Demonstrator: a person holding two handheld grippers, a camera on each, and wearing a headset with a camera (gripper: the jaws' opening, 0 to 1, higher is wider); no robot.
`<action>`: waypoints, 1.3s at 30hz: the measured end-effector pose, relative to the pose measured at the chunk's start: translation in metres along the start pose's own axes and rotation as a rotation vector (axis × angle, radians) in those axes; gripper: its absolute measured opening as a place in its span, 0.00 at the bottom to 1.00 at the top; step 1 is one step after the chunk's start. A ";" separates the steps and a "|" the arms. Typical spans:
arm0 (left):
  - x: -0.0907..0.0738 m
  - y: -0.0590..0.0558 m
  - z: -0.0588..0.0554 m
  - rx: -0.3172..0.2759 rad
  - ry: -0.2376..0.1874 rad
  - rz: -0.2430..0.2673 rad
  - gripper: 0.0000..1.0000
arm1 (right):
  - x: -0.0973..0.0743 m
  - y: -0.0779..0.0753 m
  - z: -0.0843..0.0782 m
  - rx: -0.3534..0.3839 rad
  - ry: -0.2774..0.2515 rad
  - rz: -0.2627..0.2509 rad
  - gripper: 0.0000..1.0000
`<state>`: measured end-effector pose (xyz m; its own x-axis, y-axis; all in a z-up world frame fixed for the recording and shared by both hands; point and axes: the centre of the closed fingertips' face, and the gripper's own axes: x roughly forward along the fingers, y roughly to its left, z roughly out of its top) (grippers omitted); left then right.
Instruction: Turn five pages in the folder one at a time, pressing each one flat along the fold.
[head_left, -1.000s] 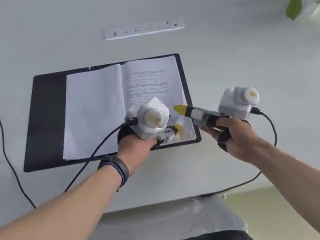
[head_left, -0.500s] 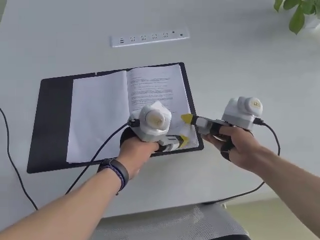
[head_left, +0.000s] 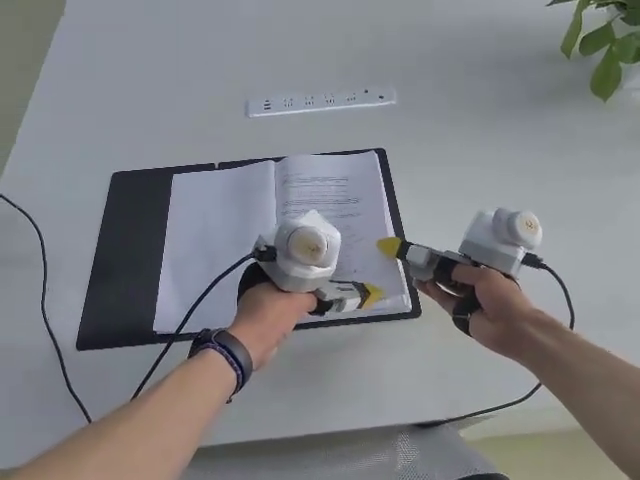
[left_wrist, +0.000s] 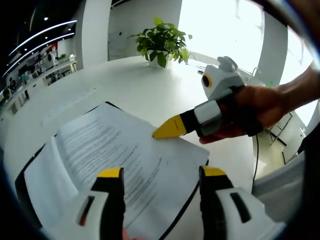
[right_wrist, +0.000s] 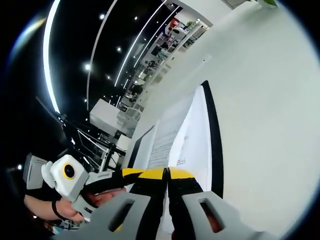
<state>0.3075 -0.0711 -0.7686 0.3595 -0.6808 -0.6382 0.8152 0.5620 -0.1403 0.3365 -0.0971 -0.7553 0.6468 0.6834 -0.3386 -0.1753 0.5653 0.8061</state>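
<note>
The folder (head_left: 130, 262) lies open on the white table (head_left: 150, 90), the left gripper (head_left: 362, 296) spread-jawed above the printed page (head_left: 335, 205)'s lower corner and the right gripper (head_left: 388, 246) pinched closed on nothing at its edge, so a page-turn seems to be starting, needing one sheet caught next.

We've got open table (head_left: 520, 150) right of the folder (head_left: 135, 250); power strip (head_left: 320, 101) sits beyond it, cable (head_left: 43, 290) runs left of it, plant (head_left: 606, 72) far right beyond it.

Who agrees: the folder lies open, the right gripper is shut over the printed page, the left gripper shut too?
No: the left gripper has its fingers apart, as the left gripper view shows. The folder and right gripper are as stated.
</note>
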 end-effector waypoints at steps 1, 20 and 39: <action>-0.004 0.002 0.001 -0.002 -0.006 0.006 0.61 | 0.000 0.002 0.001 -0.003 -0.004 0.002 0.00; -0.070 0.043 -0.014 -0.010 -0.056 0.104 0.65 | 0.013 0.061 0.015 -0.099 -0.028 0.103 0.00; -0.160 0.101 -0.049 -0.084 -0.109 0.240 0.67 | 0.059 0.147 0.000 -0.212 0.020 0.262 0.00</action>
<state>0.3101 0.1171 -0.7179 0.5885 -0.5671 -0.5763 0.6617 0.7474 -0.0598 0.3488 0.0259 -0.6566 0.5452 0.8257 -0.1447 -0.4855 0.4517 0.7485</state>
